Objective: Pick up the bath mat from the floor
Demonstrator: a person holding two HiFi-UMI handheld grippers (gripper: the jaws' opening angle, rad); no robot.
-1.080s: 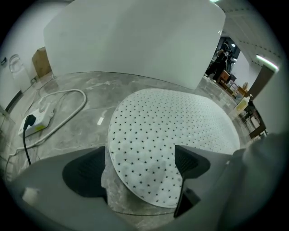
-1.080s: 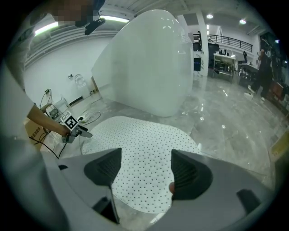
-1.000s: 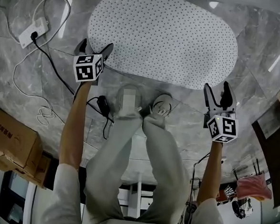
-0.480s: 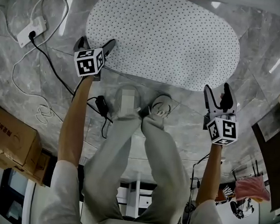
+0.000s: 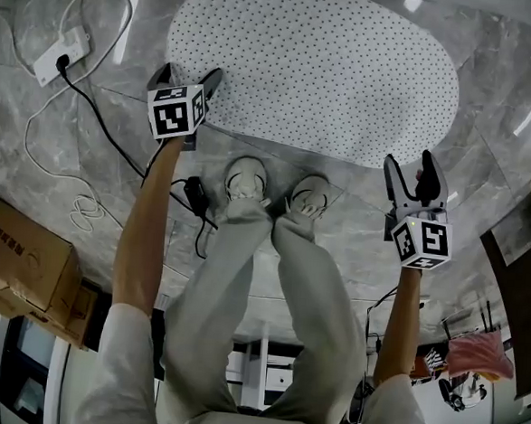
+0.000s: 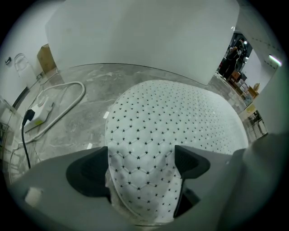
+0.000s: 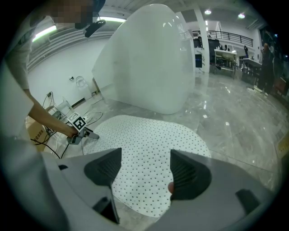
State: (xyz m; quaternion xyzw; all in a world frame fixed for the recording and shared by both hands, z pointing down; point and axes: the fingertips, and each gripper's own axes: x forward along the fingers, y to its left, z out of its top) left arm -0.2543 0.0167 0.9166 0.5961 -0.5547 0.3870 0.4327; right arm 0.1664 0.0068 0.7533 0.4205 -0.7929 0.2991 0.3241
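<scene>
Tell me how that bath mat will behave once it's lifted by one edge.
The bath mat looks thin and lies flat, so it will probably droop and fold. It is wide, so a single grip likely leaves most dragging. Its quilted, dotted surface, seen between the closing left tongs, seems soft rather than slippery.

Floor (image 5: 491, 95): glossy grey marble tiles. On it:
- mat (image 5: 321, 65), white oval, black dots
- power strip (image 5: 62, 55), white, with looped white cable (image 5: 75, 207)
- black cable (image 5: 108, 128), running from the strip
- two shoes (image 5: 247, 178), just beside the mat
- cardboard boxes (image 5: 22, 257), well apart
</scene>
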